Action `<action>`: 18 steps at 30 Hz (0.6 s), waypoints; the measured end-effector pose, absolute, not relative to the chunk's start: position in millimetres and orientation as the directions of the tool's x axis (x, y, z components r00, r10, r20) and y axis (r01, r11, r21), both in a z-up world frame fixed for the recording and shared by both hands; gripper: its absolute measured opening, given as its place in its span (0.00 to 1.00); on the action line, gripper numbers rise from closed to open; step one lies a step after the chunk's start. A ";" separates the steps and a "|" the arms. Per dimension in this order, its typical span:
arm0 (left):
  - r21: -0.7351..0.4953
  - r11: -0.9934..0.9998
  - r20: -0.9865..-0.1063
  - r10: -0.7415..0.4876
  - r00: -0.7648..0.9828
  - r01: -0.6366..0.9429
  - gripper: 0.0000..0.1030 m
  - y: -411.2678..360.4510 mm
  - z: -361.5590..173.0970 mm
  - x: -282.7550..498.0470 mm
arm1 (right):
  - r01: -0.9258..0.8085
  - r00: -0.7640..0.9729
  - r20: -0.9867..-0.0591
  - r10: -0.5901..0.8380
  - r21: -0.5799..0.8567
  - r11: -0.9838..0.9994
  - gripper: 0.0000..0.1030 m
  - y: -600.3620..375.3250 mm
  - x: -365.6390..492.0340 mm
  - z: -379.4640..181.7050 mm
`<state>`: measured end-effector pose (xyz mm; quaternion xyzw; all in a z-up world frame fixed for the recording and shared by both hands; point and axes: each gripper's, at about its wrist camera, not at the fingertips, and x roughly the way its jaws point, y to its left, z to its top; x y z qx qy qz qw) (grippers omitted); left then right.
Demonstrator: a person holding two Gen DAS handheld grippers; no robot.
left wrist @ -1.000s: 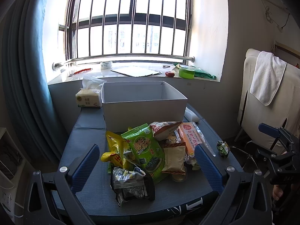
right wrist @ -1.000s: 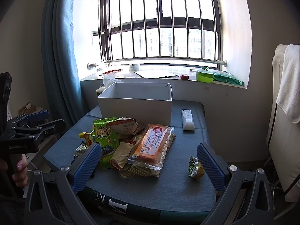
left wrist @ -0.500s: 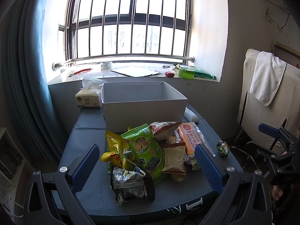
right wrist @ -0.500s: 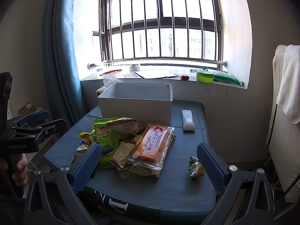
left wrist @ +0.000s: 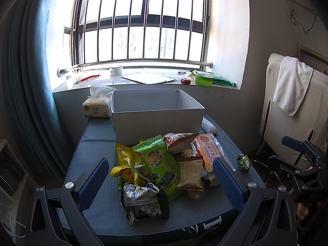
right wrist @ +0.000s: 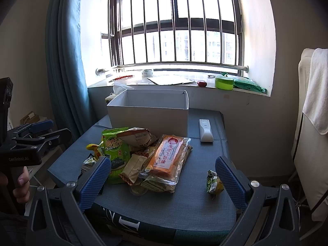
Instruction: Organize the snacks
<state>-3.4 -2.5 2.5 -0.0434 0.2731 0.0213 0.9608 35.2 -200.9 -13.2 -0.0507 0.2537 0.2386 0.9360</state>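
Observation:
A pile of snack packets lies on the blue table [left wrist: 96, 143] in front of an empty white box [left wrist: 155, 119] [right wrist: 149, 110]. The pile holds a green seaweed bag [left wrist: 160, 162] [right wrist: 115, 149], a yellow bag [left wrist: 126, 164], a dark grey packet [left wrist: 143, 203], a tan packet [left wrist: 190, 172] and a long orange biscuit pack [left wrist: 209, 149] [right wrist: 168, 155]. One small green packet [left wrist: 243, 161] [right wrist: 213, 182] lies apart on the right. My left gripper [left wrist: 161, 181] hangs open before the pile's near edge. Also open, my right gripper [right wrist: 162, 176] hovers over the table's front right part.
A tissue pack [left wrist: 97, 106] stands left of the box and a white remote [right wrist: 206, 130] lies right of it. The window sill behind carries a green tub [left wrist: 203, 79] and a tape roll [left wrist: 116, 71]. A towel-draped chair [left wrist: 295, 94] stands right; a blue curtain [left wrist: 30, 82] hangs left.

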 end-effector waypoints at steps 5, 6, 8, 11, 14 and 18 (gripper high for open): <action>-0.073 0.996 -0.527 0.011 0.850 -0.058 1.00 -3.2 0.8 -3.6 | -0.462 0.742 -0.526 0.415 0.048 0.886 1.00 -203.7 45.0 -22.9; -0.076 0.995 -0.530 0.008 0.848 -0.057 1.00 -2.7 -0.3 -3.3 | -0.455 0.739 -0.535 0.409 0.051 0.889 1.00 -205.0 48.8 -26.5; -0.084 0.995 -0.536 0.002 0.844 -0.055 1.00 -1.3 -3.4 -2.6 | -0.435 0.739 -0.553 0.386 0.046 0.899 1.00 -208.4 58.1 -34.1; -0.100 0.994 -0.551 -0.011 0.834 -0.053 1.00 2.1 -9.6 -1.4 | -0.389 0.725 -0.600 0.338 0.047 0.920 1.00 -219.2 82.5 -52.4; -0.112 0.992 -0.562 -0.013 0.827 -0.061 1.00 7.6 -15.3 -0.5 | -0.309 0.680 -0.681 0.270 0.068 0.949 1.00 -236.3 116.5 -80.0; -0.104 0.991 -0.586 0.008 0.810 -0.085 1.00 14.7 -24.8 1.5 | -0.246 0.630 -0.744 0.223 0.082 0.966 1.00 -255.9 152.7 -112.0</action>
